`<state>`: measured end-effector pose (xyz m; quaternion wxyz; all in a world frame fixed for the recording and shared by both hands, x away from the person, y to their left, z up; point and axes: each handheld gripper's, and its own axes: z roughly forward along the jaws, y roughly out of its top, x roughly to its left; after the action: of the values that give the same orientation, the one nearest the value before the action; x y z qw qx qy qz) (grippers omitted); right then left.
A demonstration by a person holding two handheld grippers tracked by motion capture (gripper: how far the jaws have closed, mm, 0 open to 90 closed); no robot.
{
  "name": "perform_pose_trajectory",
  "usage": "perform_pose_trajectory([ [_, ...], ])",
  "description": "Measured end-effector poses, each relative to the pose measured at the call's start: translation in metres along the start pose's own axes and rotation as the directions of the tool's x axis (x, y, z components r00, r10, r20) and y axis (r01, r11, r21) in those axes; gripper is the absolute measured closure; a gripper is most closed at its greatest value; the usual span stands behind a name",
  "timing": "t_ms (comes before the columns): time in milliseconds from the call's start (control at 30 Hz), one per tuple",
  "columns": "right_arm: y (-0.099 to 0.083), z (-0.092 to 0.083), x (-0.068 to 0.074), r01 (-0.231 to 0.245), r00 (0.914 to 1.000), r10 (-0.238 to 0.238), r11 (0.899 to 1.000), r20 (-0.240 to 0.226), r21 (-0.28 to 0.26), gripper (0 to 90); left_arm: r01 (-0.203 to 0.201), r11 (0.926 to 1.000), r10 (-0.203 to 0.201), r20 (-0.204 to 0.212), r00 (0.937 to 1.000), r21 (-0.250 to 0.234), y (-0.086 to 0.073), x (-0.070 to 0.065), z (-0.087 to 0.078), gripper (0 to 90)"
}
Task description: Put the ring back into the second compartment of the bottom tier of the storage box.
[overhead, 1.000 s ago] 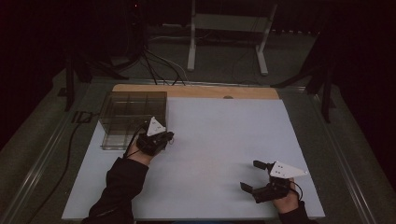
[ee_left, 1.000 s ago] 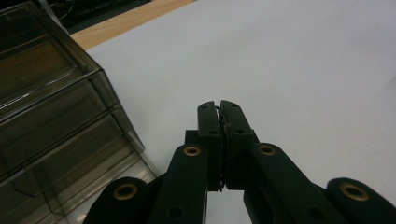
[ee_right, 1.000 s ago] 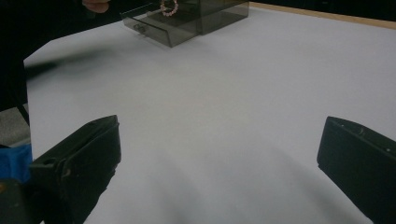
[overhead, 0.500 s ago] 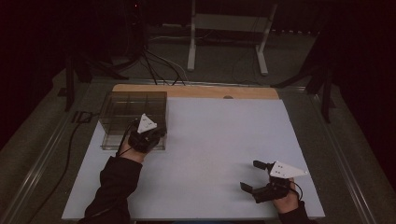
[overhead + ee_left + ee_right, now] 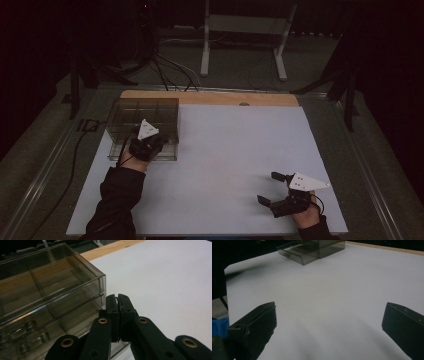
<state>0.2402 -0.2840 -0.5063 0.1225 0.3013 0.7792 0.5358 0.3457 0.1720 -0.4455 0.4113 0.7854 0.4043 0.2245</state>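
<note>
Smoked clear drawer box (image 5: pixel 142 117): bottom drawer (image 5: pixel 293 255) looks partly out; left gripper (image 5: pixel 152 145) pressed closed at its front, empty; right gripper (image 5: pixel 274 189) wide apart, empty, well away.

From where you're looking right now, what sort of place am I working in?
Probably a lab or recording workstation, not a home. A bare white table holds just a smoky clear plastic drawer box, loose cables trail over the dark floor behind it, and a white metal stand rises beyond.
</note>
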Motion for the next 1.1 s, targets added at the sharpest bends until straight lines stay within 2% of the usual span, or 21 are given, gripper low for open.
perform_pose_trajectory([
  [333,0.0,0.0,0.0,0.0,1.0,0.0,1.0,0.0,-0.002,0.0,0.029,0.9995,-0.029,-0.031,0.9991,-0.011,-0.002,0.014,-0.008,90.0],
  [500,0.0,0.0,0.0,-0.001,1.0,0.001,1.0,0.001,-0.001,0.0,0.055,0.9984,-0.055,-0.047,0.9974,-0.009,-0.006,0.024,-0.011,89.9],
  [733,0.0,0.0,0.0,0.0,1.0,0.0,1.0,0.0,0.0,0.0,0.07,0.9974,-0.071,-0.062,0.9956,-0.013,-0.009,0.031,-0.012,89.9],
  [767,0.0,0.0,0.0,-0.002,1.0,0.002,1.0,0.0,0.001,0.0,0.078,0.997,-0.078,-0.078,0.9939,-0.005,-0.012,0.036,-0.011,89.9],
  [867,0.0,0.0,0.0,-0.001,1.0,0.001,1.0,0.0,0.0,0.0,0.089,0.996,-0.088,-0.092,0.9918,0.006,-0.016,0.041,-0.01,89.9],
  [1100,0.0,0.0,0.0,-0.001,1.0,0.001,1.0,0.0,0.002,0.0,0.111,0.9937,-0.109,-0.109,0.988,0.013,-0.024,0.05,-0.008,89.9],
])
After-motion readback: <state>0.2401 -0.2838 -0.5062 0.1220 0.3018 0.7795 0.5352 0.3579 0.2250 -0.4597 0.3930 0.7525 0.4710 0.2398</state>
